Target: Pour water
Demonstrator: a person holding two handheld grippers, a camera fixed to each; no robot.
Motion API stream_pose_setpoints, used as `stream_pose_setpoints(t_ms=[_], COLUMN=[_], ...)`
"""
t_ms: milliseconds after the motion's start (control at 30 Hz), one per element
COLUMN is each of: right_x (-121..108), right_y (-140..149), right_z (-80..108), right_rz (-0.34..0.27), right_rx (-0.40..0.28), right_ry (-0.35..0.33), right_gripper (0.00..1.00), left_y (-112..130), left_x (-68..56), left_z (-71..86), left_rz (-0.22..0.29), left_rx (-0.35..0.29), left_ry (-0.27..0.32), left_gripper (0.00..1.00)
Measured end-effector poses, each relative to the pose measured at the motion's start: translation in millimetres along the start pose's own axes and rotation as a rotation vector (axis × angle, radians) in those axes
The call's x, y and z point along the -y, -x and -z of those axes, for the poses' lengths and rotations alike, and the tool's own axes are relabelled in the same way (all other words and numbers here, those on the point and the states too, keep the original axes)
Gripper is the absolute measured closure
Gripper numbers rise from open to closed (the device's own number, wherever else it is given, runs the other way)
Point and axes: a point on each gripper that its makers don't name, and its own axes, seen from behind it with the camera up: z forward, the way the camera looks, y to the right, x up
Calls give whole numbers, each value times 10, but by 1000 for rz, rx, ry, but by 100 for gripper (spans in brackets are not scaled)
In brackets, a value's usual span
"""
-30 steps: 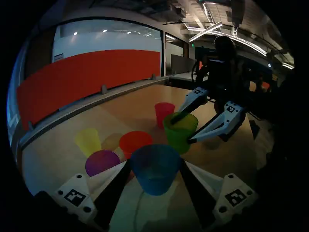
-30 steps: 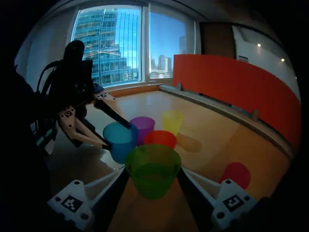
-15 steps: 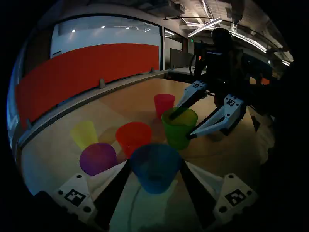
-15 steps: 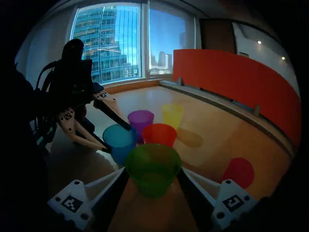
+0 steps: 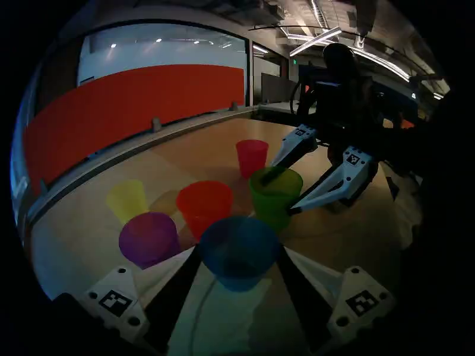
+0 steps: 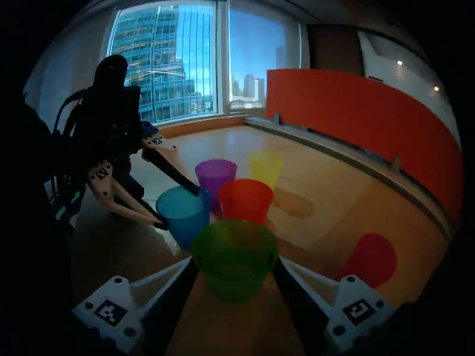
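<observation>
left gripper: clenched on blue cup, a finger pressed to each side
blue cup: upright, just beside orange cup, on its camera side in the left gripper view
right gripper: clenched on green cup, a finger pressed to each side
green cup: upright, just beside orange cup, to its right in the left gripper view
lifted or resting: cannot tell for either held cup
water: level inside cups too dim to tell
purple cup: just left of orange cup, on table
yellow cup: near orange cup, farther left
red cup: beyond orange cup, apart from it
red wall panel: well behind orange cup
</observation>
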Motion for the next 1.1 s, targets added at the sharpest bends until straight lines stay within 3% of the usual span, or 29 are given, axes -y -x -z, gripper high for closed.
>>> stream_pose_setpoints(t_ms=[733, 900, 1100], right_x=[39, 74, 54], right_y=[121, 110, 145], right_z=[20, 32, 60], right_rz=[-11, -27, -26], right_rx=[12, 9, 12], right_ry=[9, -1, 14], right_gripper=[9, 0, 0], left_y=[48, 64, 81], left_x=[-4, 9, 34], left_z=[10, 13, 40], left_rz=[-9, -17, -14], left_rx=[12, 15, 19], left_ry=[1, -7, -17], left_gripper=[10, 8, 3])
